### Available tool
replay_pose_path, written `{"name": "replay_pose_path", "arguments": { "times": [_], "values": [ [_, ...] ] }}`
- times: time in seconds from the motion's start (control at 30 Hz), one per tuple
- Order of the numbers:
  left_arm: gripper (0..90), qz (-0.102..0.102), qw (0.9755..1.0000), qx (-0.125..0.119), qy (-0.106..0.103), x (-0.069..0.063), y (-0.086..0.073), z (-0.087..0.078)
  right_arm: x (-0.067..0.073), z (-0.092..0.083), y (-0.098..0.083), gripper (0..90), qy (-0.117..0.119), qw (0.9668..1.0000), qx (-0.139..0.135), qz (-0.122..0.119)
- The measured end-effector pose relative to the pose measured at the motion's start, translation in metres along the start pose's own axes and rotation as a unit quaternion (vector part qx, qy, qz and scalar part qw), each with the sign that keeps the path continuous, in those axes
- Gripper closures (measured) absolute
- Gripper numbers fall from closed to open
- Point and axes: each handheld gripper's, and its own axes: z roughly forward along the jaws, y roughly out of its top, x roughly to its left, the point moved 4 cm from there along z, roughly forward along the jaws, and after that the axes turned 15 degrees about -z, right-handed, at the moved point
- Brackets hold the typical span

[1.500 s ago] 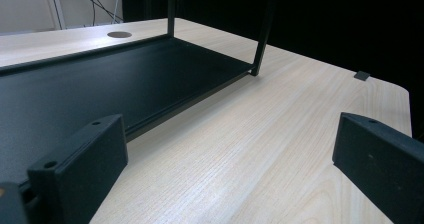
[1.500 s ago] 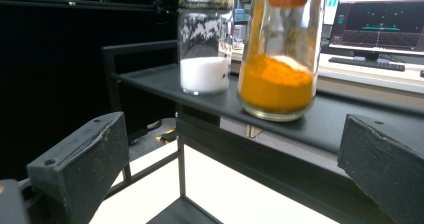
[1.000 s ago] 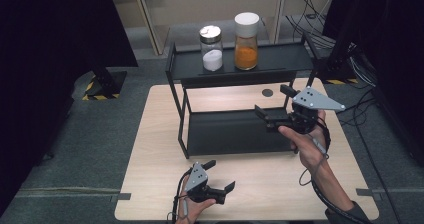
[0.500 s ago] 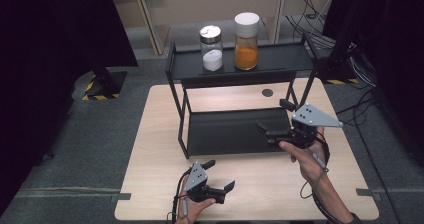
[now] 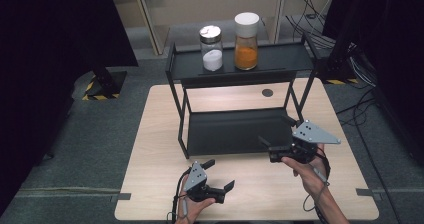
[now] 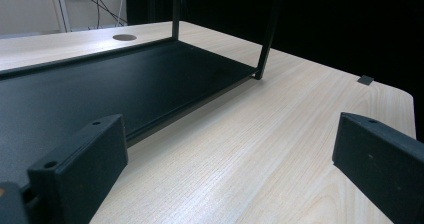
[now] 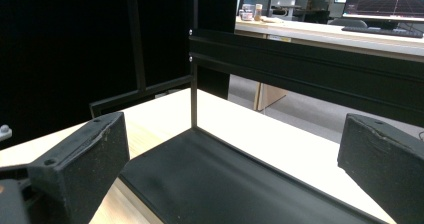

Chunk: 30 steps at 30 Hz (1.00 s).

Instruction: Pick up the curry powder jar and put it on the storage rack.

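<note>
A black two-tier metal rack (image 5: 240,66) stands on the light wood table (image 5: 160,114). On its top shelf stand a glass jar of white powder (image 5: 211,47) and a taller jar of orange powder (image 5: 246,34) with a white lid. My left gripper (image 5: 219,174) rests low near the table's front edge, open, nothing between its jaws. My right gripper (image 5: 278,131) hovers at the rack's lower shelf (image 5: 235,131), front right corner, open and empty. The lower shelf (image 6: 100,84) lies ahead in the left gripper view. In the right gripper view the shelf (image 7: 215,179) sits just beyond the open jaws.
A round cable hole (image 5: 267,92) sits in the table behind the rack. Cables and a dark stand (image 5: 350,49) crowd the floor at the right. Black curtain (image 5: 55,59) hangs at the left. A desk with monitors (image 7: 380,4) lies far off.
My right gripper has come down and back toward the table's front, from beside the rack's right post to the lower shelf's front right corner. The left gripper has stayed put.
</note>
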Motion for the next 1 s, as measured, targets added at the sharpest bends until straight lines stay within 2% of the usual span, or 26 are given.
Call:
{"name": "replay_pose_path", "arguments": {
  "times": [0.53,1.0],
  "values": [
    [0.6,-0.004,1.0,-0.001,0.0,0.001,0.0,0.0,0.019,-0.01,-0.029,0.4,0.015,0.9999,0.005,-0.004],
    [0.6,-0.007,1.0,-0.002,0.001,0.002,0.0,0.0,0.028,-0.017,-0.058,0.4,0.021,0.9997,0.01,0.01]
  ]
}}
